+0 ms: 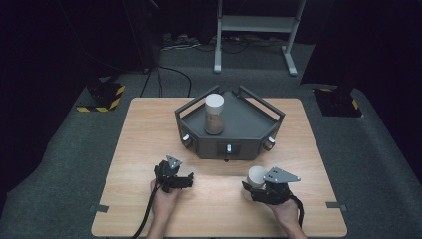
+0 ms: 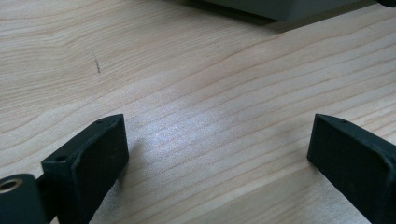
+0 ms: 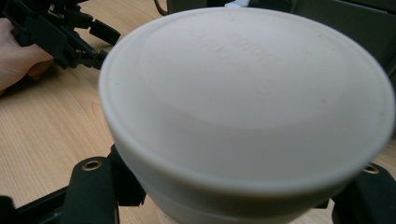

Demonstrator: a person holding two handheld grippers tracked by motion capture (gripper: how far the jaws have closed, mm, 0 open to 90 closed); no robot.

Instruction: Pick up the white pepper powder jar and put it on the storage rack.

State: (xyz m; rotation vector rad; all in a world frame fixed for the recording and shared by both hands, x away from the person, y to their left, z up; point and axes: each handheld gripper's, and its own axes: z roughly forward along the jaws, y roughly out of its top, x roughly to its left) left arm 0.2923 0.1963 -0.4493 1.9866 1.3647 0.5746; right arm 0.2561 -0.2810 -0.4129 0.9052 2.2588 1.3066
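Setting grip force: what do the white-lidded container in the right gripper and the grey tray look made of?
The container looks like matte off-white plastic: smooth, with a moulded rim. The tray looks like matte grey plastic or painted metal; I can't tell which.

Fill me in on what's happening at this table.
A person holds a gripper in each hand over a wooden table. The right gripper is shut on a white cup, held near the table's front. The left gripper is open over bare wood, with nothing between its jaws. Behind them a grey tray holds a jar with a white lid, standing upright at its left side.
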